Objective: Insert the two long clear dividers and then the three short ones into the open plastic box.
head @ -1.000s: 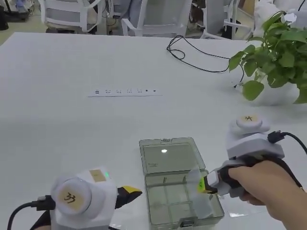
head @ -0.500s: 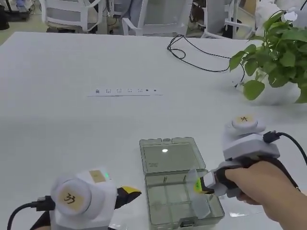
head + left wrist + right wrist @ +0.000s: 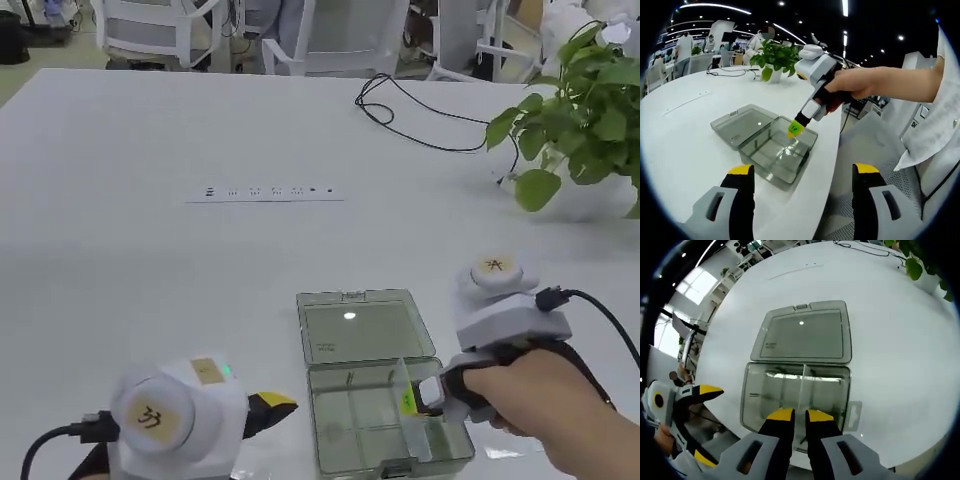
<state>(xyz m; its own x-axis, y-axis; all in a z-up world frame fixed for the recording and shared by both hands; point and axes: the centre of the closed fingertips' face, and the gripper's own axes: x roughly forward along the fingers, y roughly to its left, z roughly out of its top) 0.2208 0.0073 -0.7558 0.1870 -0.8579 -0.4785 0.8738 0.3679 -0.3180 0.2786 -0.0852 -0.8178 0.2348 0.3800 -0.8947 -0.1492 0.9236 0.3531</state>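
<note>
So the right gripper is pinched tight on a thin clear plastic divider standing in the smoky-grey plastic box; left gripper jaws spread wide, holding nothing.

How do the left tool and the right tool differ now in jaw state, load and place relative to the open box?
The left tool stands wide open; the right tool is nearly closed. The left tool holds nothing; the right tool pinches a clear divider. The left tool sits beside the box, off its left side; the right tool's tips are over its base. Both have black jaws with yellow tips.
</note>
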